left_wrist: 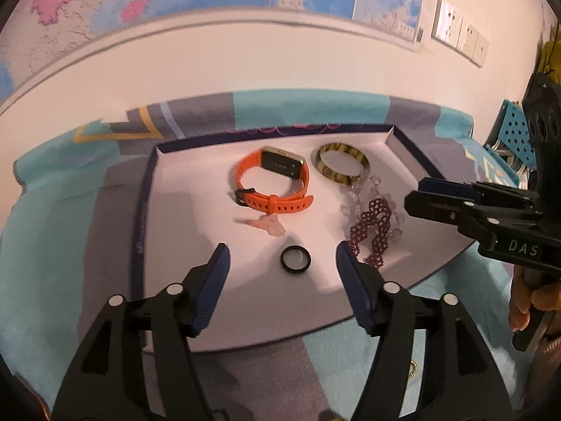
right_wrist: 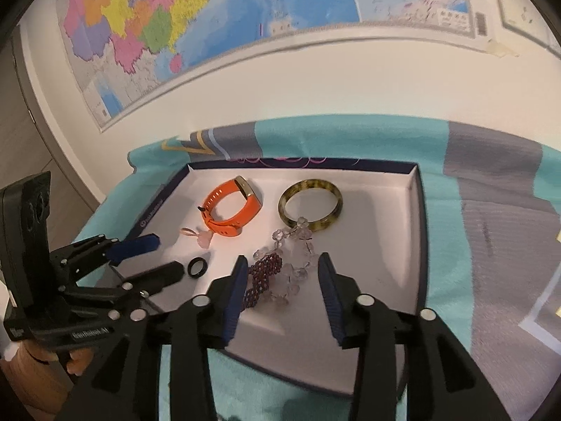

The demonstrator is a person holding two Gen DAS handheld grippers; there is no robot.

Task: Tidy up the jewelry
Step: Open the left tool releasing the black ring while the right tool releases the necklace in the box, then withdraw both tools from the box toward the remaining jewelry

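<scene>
A shallow white tray with a dark blue rim [left_wrist: 175, 193] [right_wrist: 392, 210] holds an orange watch [left_wrist: 277, 203] [right_wrist: 228, 226], a tortoiseshell bangle [left_wrist: 342, 163] [right_wrist: 310, 207], a clear bead bracelet [left_wrist: 354, 198] [right_wrist: 298, 256], a purple bead bracelet [left_wrist: 371, 231] [right_wrist: 261, 280], a pink charm [left_wrist: 270, 226] [right_wrist: 203, 238] and a black ring [left_wrist: 296, 258] [right_wrist: 197, 266]. My left gripper [left_wrist: 282, 251] [right_wrist: 164, 258] is open, its fingers either side of the ring. My right gripper [right_wrist: 280, 263] [left_wrist: 417, 193] is open above the bead bracelets.
The tray lies on a teal and grey cloth [left_wrist: 70, 217] [right_wrist: 491, 210] against a white wall with maps [right_wrist: 175, 17]. A teal perforated rack [left_wrist: 512, 129] stands at the far right of the left wrist view.
</scene>
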